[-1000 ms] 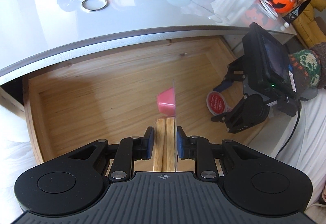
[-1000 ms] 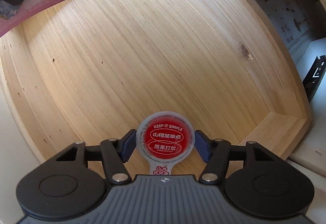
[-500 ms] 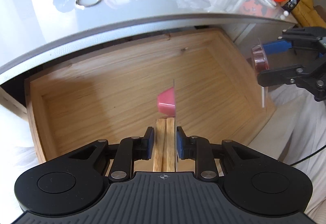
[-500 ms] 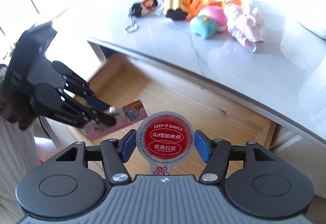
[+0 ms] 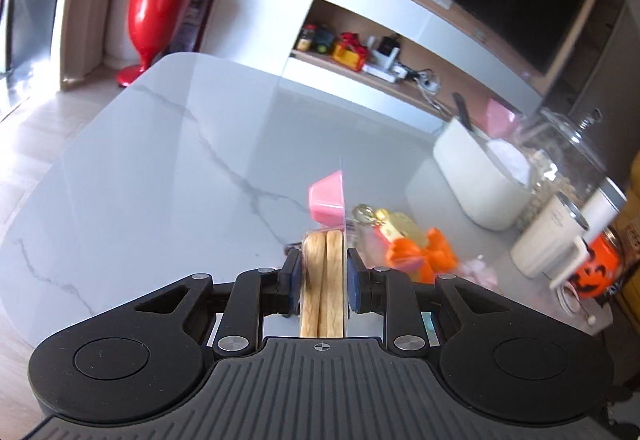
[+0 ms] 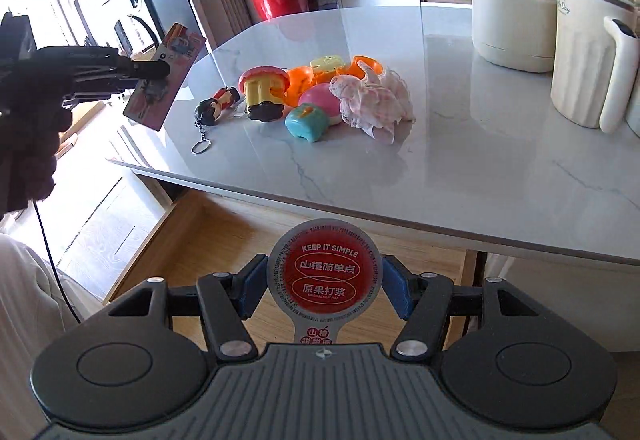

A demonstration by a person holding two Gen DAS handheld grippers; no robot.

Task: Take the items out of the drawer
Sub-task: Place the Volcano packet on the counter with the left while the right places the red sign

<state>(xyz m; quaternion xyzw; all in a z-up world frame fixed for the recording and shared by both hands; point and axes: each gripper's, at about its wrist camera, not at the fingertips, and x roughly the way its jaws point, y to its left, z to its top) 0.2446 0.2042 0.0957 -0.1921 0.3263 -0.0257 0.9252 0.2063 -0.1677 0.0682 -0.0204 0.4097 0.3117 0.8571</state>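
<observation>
The left gripper [image 5: 323, 280] was clamped on a flat snack pack [image 5: 325, 272] — two biscuit sticks beside a small pink dip cup [image 5: 327, 196] under clear plastic, backed by a printed card — and held it out over the marble table [image 5: 160, 160], clear of the drawer [image 6: 192, 240]. In the right wrist view the same pack showed as a pink card [image 6: 166, 76] standing on edge above the table's near corner. The right gripper [image 6: 323, 284] had its blue pads pressed against the sides of a round jelly cup [image 6: 323, 276], its red foil lid facing the camera and its pull tab pointing back toward the palm; the cup hung above the open drawer, just short of the table edge. Both items looked light. The pack seemed stiff across the card but thin and springy at the blister, so the grip over the sticks, where there is some body, seemed the sound place. The cup's thin wall would probably give under a hard squeeze, and its smooth plastic might slip — holding it across the widest part under the rim seemed best, never by the foil tab. The toys [image 6: 304, 92] heaped on the table left bare marble in front for setting both down.
</observation>
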